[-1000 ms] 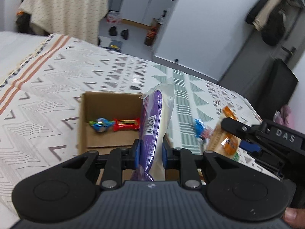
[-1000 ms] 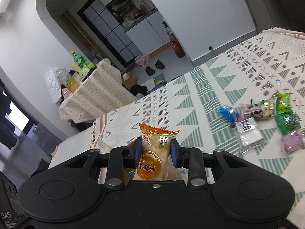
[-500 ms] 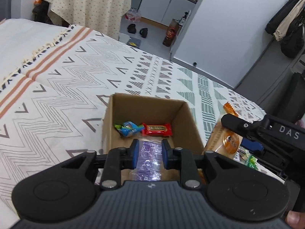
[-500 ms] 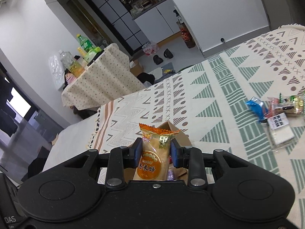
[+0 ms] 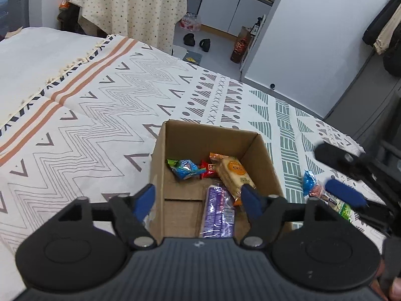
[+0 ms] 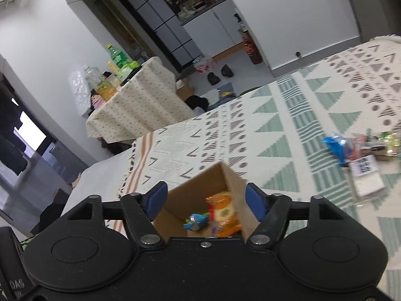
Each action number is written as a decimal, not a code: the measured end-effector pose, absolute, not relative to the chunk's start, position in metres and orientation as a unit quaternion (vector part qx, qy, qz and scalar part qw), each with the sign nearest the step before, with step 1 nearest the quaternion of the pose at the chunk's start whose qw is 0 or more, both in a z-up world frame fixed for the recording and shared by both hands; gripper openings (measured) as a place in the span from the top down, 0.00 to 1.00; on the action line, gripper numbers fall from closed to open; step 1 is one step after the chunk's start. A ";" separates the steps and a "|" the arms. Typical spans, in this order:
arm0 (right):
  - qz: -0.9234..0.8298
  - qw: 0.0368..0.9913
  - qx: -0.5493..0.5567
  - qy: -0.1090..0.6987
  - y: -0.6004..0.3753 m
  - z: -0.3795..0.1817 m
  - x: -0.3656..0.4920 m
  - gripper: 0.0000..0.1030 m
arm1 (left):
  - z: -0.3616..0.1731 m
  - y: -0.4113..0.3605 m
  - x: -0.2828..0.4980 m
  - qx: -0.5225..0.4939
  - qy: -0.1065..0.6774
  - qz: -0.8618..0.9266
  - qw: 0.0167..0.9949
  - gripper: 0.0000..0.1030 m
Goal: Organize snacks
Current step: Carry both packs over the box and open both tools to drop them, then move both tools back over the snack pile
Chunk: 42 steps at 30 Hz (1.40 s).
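An open cardboard box (image 5: 210,135) (image 6: 198,185) stands on the patterned bedspread. Inside lie a purple packet (image 5: 218,208), an orange rice-cracker packet (image 5: 234,173) (image 6: 221,210), a red bar (image 5: 208,170) and a blue-green candy (image 5: 183,168) (image 6: 196,219). My left gripper (image 5: 196,199) hangs open over the box's near side, nothing between its fingers. My right gripper (image 6: 204,202) is open above the box and shows at the right of the left wrist view (image 5: 338,170). Loose snacks (image 5: 323,193) (image 6: 361,155) lie right of the box.
The bedspread (image 5: 112,115) stretches left and beyond the box. A cloth-covered table (image 5: 130,7) with bottles stands past the bed, shoes (image 5: 196,41) on the floor beside it. Coats (image 5: 386,32) hang at the far right.
Both grippers opened. The purple packet left my left gripper and the orange packet left my right one; both now lie in the box. The right gripper drew away to the right.
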State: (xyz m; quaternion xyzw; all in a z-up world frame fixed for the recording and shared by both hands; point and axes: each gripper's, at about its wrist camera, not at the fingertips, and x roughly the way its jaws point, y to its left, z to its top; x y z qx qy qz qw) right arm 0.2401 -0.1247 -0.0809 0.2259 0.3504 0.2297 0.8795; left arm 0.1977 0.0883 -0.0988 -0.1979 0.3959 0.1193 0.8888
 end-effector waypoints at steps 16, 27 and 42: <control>0.179 0.914 0.187 0.313 -0.224 -0.063 0.208 0.01 | -0.073 0.015 0.197 -0.166 0.414 0.105 0.889 0.00; 0.142 0.926 0.185 0.296 -0.280 -0.062 0.188 0.00 | -0.058 -0.033 0.189 -0.154 0.407 0.081 0.897 0.00; 0.106 0.925 0.202 0.303 -0.334 -0.076 0.173 0.00 | -0.053 -0.088 0.186 -0.146 0.406 0.045 0.901 0.00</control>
